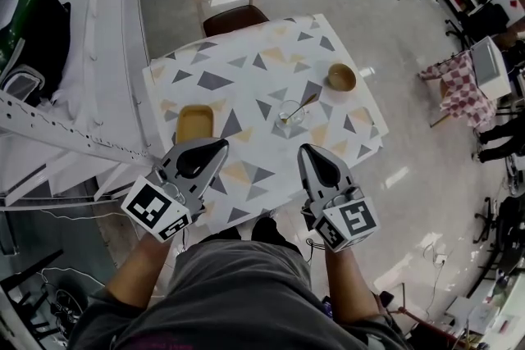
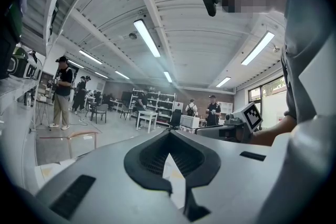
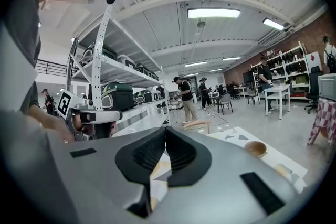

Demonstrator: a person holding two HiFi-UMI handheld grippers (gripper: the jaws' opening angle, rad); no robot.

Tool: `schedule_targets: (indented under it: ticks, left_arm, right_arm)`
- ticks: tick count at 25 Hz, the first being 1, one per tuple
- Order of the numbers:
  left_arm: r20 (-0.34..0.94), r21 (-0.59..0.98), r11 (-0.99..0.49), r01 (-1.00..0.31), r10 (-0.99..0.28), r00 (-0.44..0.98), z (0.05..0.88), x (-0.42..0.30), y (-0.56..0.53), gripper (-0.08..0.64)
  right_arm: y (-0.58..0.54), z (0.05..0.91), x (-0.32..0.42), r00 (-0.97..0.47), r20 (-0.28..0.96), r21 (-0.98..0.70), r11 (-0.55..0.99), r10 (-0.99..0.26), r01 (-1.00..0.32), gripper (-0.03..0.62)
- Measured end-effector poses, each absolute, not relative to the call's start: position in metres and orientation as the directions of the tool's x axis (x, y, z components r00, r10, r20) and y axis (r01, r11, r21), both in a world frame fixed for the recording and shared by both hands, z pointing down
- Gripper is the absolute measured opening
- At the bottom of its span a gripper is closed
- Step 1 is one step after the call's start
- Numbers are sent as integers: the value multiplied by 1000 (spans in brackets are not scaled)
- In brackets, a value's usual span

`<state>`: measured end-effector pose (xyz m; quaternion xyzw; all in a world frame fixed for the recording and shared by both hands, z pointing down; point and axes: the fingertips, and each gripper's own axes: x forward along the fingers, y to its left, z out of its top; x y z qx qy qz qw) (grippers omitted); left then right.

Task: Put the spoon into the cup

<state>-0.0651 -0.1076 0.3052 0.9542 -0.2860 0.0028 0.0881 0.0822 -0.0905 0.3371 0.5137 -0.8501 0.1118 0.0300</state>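
both tools held low over the near edge of the table point(image 1: 215, 53), short of everything on it. left gripper point(image 1: 218, 148): jaws pressed together, nothing between. right gripper point(image 1: 304, 150): same, tips meeting, empty. spoon point(image 1: 306, 102) sits with its bowl end in the clear cup point(image 1: 289, 115) mid-table, handle leaning out toward the wooden bowl point(image 1: 341, 77). yellow tray point(image 1: 195, 123) lies apart to the left. reads as task done, tools parked clear so as not to knock the cup.
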Motion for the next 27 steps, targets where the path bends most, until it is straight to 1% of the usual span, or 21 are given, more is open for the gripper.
schedule_targets:
  ticks: [3, 8, 27]
  left_arm:
    - [61, 169, -821, -546, -544, 837, 307, -62, -108, 14]
    - [66, 172, -817, -551, -549, 833, 309, -58, -111, 14]
    - [67, 173, -813, -556, -553, 830, 308, -46, -118, 14]
  right_arm:
    - [-92, 338, 82, -478, 164, -180, 450, -863, -874, 21]
    - [-95, 343, 87, -481, 183, -172, 454, -858, -874, 20]
    - [-105, 346, 97, -488, 190, -169, 461, -852, -871, 20]
